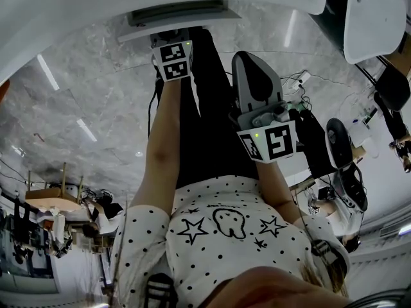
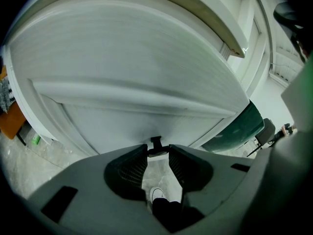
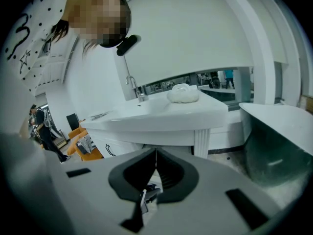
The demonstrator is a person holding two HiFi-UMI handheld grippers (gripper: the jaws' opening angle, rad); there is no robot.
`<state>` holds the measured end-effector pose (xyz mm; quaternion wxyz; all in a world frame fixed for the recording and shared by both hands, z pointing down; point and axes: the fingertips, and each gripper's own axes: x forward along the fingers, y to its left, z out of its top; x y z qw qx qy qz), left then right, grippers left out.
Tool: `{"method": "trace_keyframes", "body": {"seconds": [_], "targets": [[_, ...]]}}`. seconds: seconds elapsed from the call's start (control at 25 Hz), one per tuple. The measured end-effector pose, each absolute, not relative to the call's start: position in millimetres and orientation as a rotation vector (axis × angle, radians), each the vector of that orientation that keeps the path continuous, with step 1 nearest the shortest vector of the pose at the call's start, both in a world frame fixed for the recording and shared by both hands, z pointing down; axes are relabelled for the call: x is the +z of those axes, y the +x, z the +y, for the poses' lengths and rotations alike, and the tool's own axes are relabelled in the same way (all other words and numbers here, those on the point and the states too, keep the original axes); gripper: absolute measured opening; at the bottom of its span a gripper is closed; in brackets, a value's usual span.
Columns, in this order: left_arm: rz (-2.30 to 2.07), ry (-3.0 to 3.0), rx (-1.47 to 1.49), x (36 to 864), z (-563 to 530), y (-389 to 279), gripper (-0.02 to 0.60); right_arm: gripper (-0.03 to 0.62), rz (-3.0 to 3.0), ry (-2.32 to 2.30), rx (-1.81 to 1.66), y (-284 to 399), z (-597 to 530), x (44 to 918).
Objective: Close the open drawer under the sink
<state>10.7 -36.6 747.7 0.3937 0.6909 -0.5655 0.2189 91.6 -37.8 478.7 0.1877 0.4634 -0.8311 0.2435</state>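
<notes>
Left arm (image 1: 164, 146) bare, stretched far out from the torso. Left gripper (image 2: 157, 152): jaws narrowly apart, tips pinching a small dark pull (image 2: 155, 143). Right arm (image 1: 277, 186) bent, its gripper held nearer, to the right. Right gripper (image 3: 155, 153): jaws together, nothing between them.

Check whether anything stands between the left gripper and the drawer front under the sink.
Nothing visible does. The left gripper is right at the white drawer front, and its jaw tips are closed on the black handle. The right gripper is shut and empty, held away and facing the sink.
</notes>
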Motion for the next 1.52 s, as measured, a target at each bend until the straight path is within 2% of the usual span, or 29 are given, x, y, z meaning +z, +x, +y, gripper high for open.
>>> {"method": "trace_keyframes", "body": {"seconds": [1.52], "targets": [[-1.451, 1.754, 0.569, 735, -73, 1, 0.138, 0.015, -2.306, 1.347, 0.711, 101, -38, 478]]}}
